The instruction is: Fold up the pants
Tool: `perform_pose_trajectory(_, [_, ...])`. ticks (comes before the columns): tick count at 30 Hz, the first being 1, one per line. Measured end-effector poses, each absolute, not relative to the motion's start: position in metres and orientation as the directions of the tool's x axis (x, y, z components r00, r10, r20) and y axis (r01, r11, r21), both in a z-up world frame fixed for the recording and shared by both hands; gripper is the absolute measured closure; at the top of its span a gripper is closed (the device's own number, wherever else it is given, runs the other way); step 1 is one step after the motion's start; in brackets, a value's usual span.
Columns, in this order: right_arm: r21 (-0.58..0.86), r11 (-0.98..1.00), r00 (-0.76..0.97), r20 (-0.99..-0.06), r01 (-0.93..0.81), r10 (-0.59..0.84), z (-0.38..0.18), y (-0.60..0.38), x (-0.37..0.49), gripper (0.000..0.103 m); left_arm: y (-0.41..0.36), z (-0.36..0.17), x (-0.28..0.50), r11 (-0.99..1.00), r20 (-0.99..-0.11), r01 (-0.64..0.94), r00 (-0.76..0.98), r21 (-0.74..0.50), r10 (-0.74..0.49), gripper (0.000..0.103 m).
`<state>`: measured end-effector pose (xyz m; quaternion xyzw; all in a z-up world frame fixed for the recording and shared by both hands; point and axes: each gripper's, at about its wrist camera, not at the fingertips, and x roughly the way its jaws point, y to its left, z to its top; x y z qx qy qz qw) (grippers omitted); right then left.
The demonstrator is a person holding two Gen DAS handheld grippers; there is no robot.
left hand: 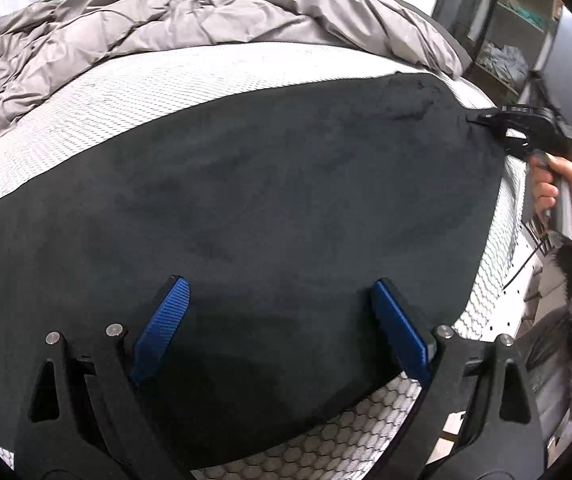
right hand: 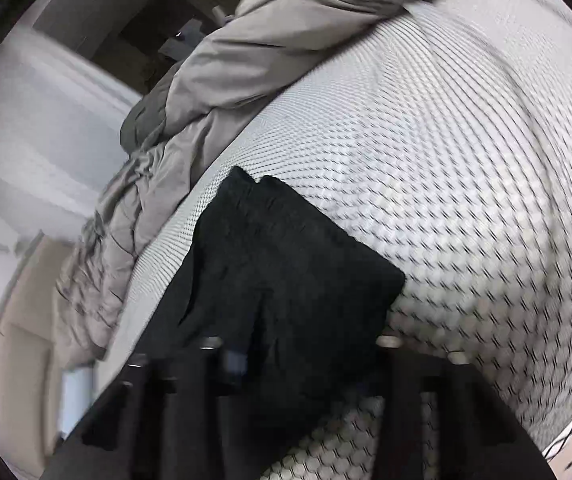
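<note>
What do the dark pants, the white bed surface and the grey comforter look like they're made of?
Pants: dark charcoal, matte, faintly napped, likely fleece or brushed knit; no sheen, soft blotchy shading.
Bed surface: white fabric with a raised honeycomb pattern, probably a knit or quilted mattress cover.
Comforter: grey-taupe, smooth woven shell with slight sheen, puffy stitched panels suggesting fill; which fibre is unclear.

Dark pants (left hand: 266, 200) flat on mattress (left hand: 126, 92), left gripper (left hand: 282, 320) jaws wide above

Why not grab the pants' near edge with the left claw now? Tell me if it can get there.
Probably yes. The left claw hangs open right over the dark pants on the mattress, with nothing between its blue fingers and the cloth. The right claw is pinching the far corner, out of the way.
</note>
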<state>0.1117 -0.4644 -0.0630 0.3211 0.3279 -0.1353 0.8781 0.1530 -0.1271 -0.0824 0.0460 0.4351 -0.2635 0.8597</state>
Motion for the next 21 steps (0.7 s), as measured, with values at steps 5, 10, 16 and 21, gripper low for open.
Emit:
perform_pose_trajectory(5, [0.394, 0.909, 0.822, -0.557, 0.133, 0.121, 0.001, -0.371, 0.138, 0.086, -0.109, -0.075, 0.166, 0.885, -0.762, 0.435, 0.513, -0.165, -0.394, 0.011])
perform_pose_trajectory(10, [0.476, 0.81, 0.631, -0.522, -0.342, 0.574, -0.001, -0.246, 0.167, 0.031, -0.068, -0.065, 0.183, 0.914, -0.755, 0.333, 0.531, -0.231, -0.384, 0.012])
perform_pose_trajectory(16, [0.392, 0.807, 0.564, -0.578, -0.442, 0.59, -0.014, -0.221, 0.168, 0.023, -0.022, -0.052, 0.19, 0.911, -0.713, 0.271, 0.567, -0.31, -0.411, 0.013])
perform_pose_trajectory(21, [0.1, 0.984, 0.664, -0.727, -0.15, 0.175, -0.042, -0.267, 0.169, 0.023, -0.028, -0.061, 0.195, 0.83, -0.673, 0.322, 0.485, -0.456, -0.558, 0.02])
